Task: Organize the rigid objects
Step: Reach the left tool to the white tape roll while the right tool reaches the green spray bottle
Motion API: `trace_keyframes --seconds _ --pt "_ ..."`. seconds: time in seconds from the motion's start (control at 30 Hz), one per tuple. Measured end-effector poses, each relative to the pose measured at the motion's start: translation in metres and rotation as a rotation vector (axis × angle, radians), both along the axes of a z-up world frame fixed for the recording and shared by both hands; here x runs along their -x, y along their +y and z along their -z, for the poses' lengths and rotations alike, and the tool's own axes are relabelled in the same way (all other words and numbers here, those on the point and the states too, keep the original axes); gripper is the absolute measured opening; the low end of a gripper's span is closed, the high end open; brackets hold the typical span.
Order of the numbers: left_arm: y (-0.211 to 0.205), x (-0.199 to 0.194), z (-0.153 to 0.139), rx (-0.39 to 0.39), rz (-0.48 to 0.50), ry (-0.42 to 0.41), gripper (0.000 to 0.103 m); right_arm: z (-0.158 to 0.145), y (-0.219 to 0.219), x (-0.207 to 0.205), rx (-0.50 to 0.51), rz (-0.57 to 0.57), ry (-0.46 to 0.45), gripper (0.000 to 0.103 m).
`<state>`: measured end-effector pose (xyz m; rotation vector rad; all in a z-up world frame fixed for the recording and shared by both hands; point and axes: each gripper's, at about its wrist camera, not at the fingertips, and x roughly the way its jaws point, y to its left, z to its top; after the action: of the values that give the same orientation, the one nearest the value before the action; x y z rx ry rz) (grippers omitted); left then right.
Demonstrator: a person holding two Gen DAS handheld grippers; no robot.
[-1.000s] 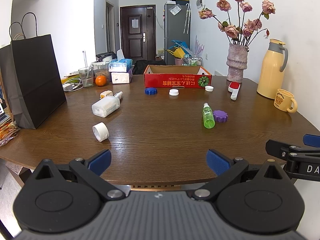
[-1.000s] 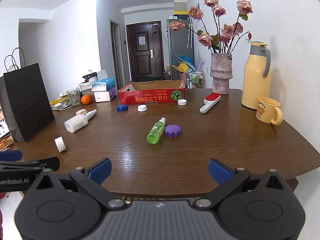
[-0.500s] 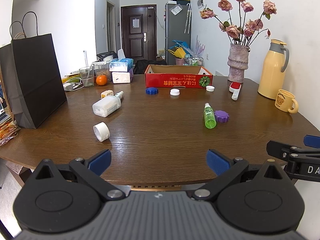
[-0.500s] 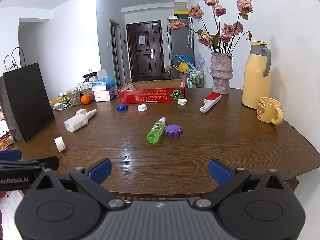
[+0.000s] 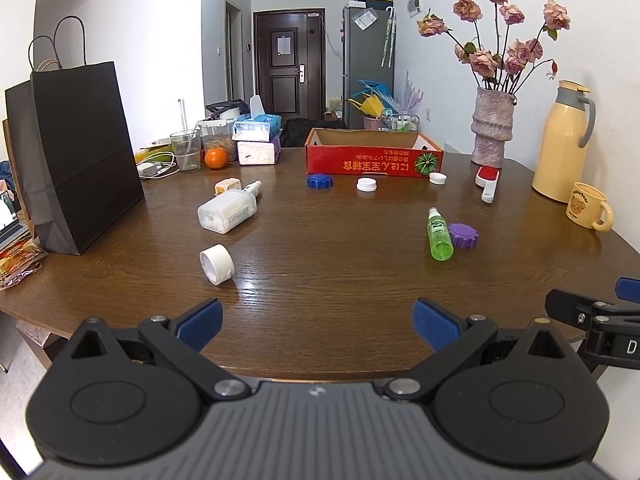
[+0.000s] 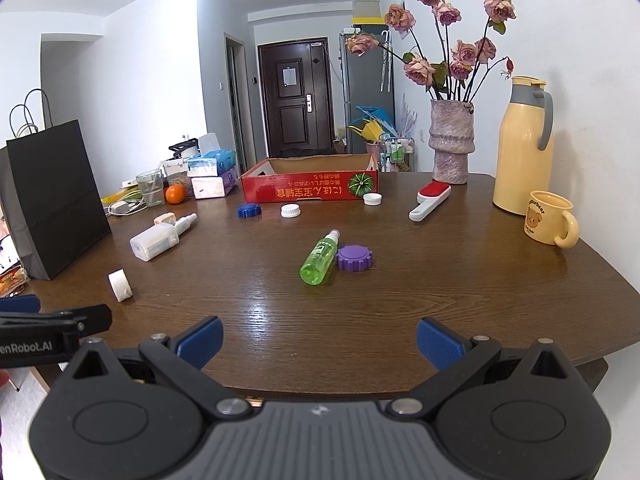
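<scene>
A dark wooden table point(image 5: 320, 264) is seen filling both wrist views. At its far 12 o'clock edge an open red cardboard box point(image 5: 374, 160) is set, printed side toward the cameras. A black paper bag point(image 5: 76, 152) is stood upright at 9 o'clock, and a yellow thermos jug point(image 6: 522, 148) at 2 o'clock, with a yellow bear mug point(image 6: 550, 220) just beside it. A pink vase of dried roses point(image 6: 450, 144) is placed between jug and box.

Both tools are held low at the near 6 o'clock edge. The left gripper point(image 5: 318, 320) is spread wide with nothing between its blue pads, and the right gripper point(image 6: 320, 340) is likewise parted and empty.

Loose items are scattered across the tabletop. A white rectangular bottle point(image 5: 227, 212) is laid on its side at 10 o'clock. A green spray bottle point(image 6: 319, 262) is laid flat near the centre, touching a purple ridged lid point(image 6: 354, 258). A red-and-white lint brush point(image 6: 430, 200) is rested at 1 o'clock. A white cap point(image 5: 217, 264) is tipped on its side at 8 o'clock. Just before the box, a blue ridged lid point(image 5: 318, 181) and two white lids point(image 5: 367, 185) point(image 5: 437, 177) are lined up.
</scene>
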<state>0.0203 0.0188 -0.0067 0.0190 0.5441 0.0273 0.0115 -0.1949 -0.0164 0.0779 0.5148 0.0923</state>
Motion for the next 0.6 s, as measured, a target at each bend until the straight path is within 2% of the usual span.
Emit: trace_keyframes --seconds 0.6 --pt "0.037 -0.042 0.019 0.013 -0.053 0.012 0.103 0.013 0.004 -0.048 0.007 0.016 0.044 0.103"
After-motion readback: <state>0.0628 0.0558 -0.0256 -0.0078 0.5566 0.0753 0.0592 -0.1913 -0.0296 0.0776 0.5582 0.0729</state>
